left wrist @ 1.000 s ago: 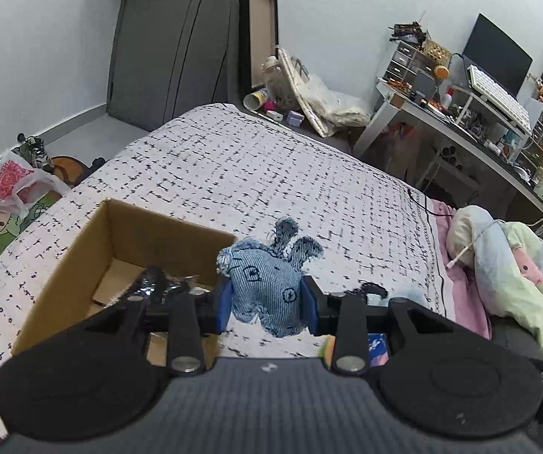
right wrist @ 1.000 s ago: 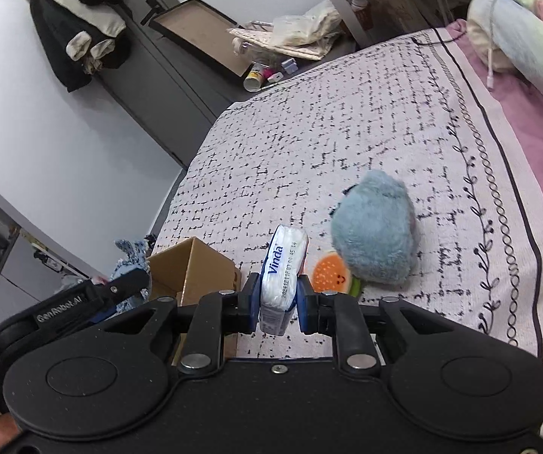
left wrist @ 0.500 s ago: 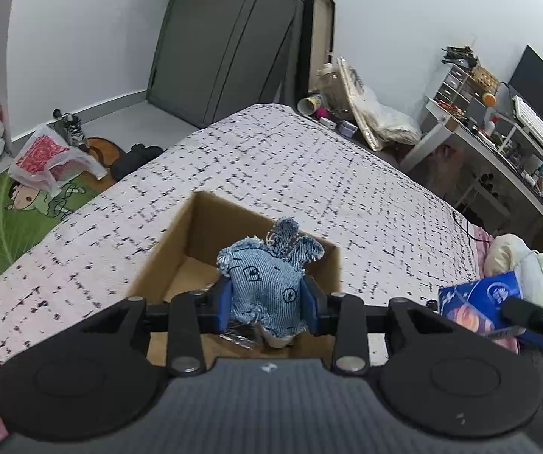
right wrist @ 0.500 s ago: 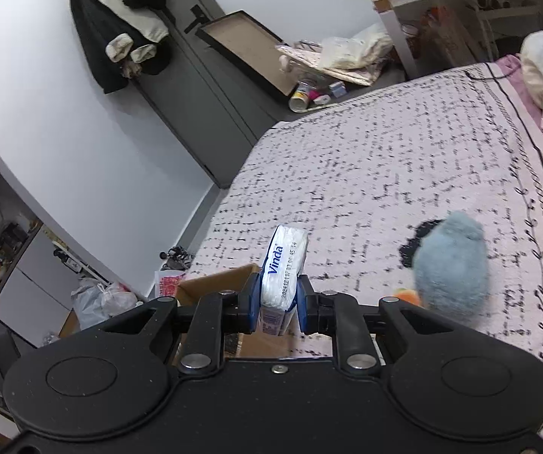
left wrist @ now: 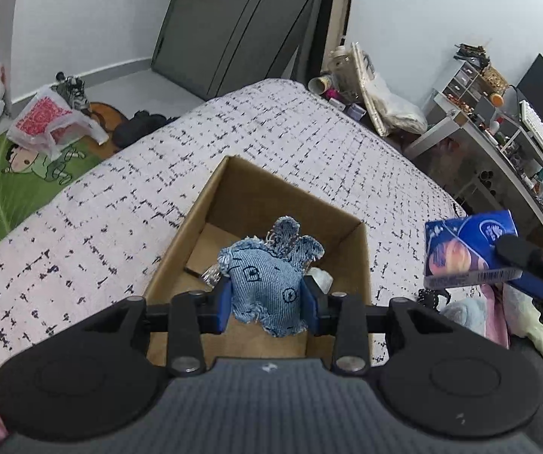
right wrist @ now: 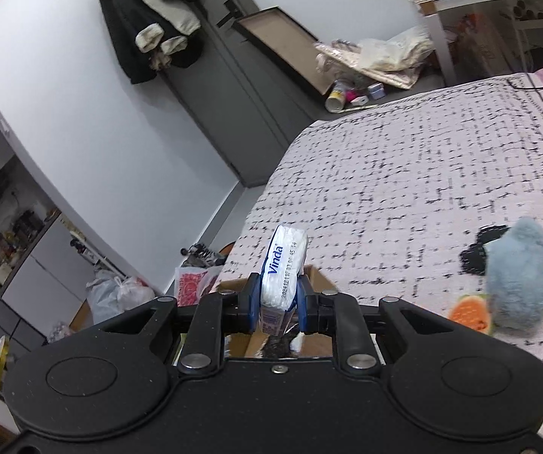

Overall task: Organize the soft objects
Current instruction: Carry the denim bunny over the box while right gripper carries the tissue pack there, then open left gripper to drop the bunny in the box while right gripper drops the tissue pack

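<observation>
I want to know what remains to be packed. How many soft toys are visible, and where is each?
2. A denim bunny toy is held in the left claw above the cardboard box; a blue plush toy lies on the bed. Others may be hidden inside the box.

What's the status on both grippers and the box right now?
Left gripper shut on denim toy, over cardboard box. Right gripper shut on tissue pack. Blue plush on bed, clear of box.

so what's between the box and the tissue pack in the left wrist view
Only bare patterned bedspread separates the cardboard box from the tissue pack, held up in the right gripper.
</observation>
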Available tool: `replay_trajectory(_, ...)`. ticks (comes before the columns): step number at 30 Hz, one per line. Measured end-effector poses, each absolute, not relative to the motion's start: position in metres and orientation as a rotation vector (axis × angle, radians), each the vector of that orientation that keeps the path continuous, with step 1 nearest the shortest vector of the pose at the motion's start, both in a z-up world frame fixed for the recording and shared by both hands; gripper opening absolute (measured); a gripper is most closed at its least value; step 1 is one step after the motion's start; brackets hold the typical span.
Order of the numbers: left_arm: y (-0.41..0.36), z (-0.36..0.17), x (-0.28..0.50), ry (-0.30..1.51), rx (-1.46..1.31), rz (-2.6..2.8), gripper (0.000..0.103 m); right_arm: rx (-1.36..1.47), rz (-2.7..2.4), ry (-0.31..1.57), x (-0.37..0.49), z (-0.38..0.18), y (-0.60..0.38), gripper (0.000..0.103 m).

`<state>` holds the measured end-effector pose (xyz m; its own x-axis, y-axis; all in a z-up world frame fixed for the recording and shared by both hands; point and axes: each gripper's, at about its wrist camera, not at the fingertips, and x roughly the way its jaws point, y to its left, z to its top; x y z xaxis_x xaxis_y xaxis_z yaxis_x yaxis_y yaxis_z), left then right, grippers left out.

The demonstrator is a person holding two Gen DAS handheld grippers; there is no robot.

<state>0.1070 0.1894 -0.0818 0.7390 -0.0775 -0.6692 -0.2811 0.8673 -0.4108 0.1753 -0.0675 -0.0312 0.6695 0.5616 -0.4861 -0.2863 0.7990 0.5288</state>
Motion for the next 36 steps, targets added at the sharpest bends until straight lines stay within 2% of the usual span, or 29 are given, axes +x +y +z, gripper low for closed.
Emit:
replay_trajectory(11,0.194,-0.098,0.111,0.806,-0.538,0.165,0.040,0.404,0.534,0.743,0.178,-0.046,-0.033,0.020)
replay_trajectory(15,0.195,-0.093,0.111,0.789,-0.532,0.188,0.051,0.392,0.533,0.784,0.181,-0.056,-0.024,0.020)
replay_trajectory(19,0.202,-0.089,0.105,0.760,-0.570,0.206,0.056,0.379,0.530,0.820,0.182,-0.065,-0.017,0.020)
replay_trajectory(31,0.205,-0.083,0.103,0.745,-0.583,0.208,0.059,0.338,0.576,0.888,0.184,-0.083,0.008,0.021)
replay_trajectory(34,0.206,-0.083,0.104,0.752,-0.574,0.220,0.060,0.320,0.577,0.906,0.188,-0.083,0.011,0.026)
replay_trajectory(36,0.206,-0.083,0.104,0.756,-0.573,0.211,0.063,0.312,0.574,0.901,0.188,-0.081,0.007,0.038)
